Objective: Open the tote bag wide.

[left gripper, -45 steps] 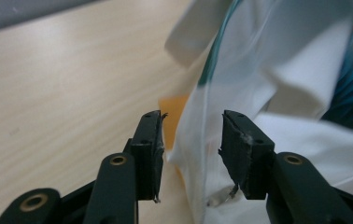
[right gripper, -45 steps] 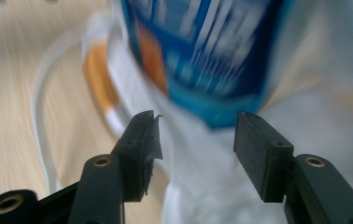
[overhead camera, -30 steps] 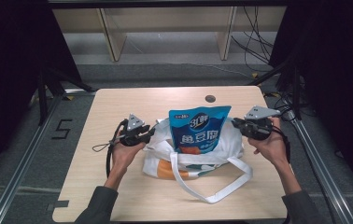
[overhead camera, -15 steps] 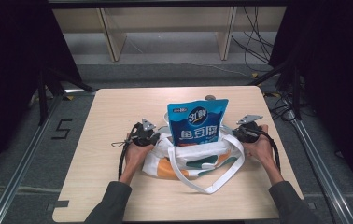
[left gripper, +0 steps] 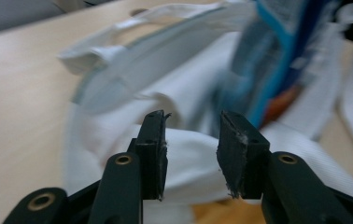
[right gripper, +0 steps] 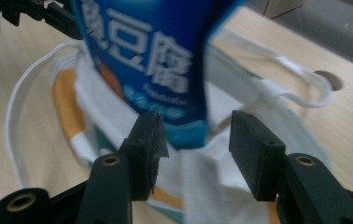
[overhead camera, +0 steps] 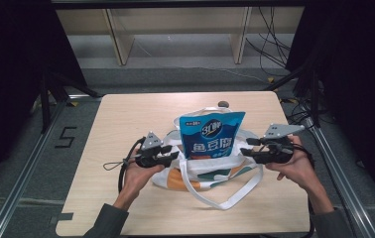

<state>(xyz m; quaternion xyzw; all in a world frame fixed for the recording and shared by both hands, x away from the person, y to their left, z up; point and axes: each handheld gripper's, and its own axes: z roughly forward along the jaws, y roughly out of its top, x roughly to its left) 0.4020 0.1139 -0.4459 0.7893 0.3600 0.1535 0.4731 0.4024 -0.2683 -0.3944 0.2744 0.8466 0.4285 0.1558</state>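
Blue snack pouch [overhead camera: 209,136] half inside the white tote bag [overhead camera: 203,173]
Left gripper [overhead camera: 168,156] and right gripper [overhead camera: 247,152], jaws just opening, have released the rim; unsupported, the pouch may topple out onto the surface [overhead camera: 121,119].

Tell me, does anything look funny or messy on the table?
A little. The tall blue snack pouch stands upright, only partly down in the floppy white cloth tote bag, so most of it sticks out. One long white strap sprawls loose across the wooden table. Nothing looks spilled or torn.
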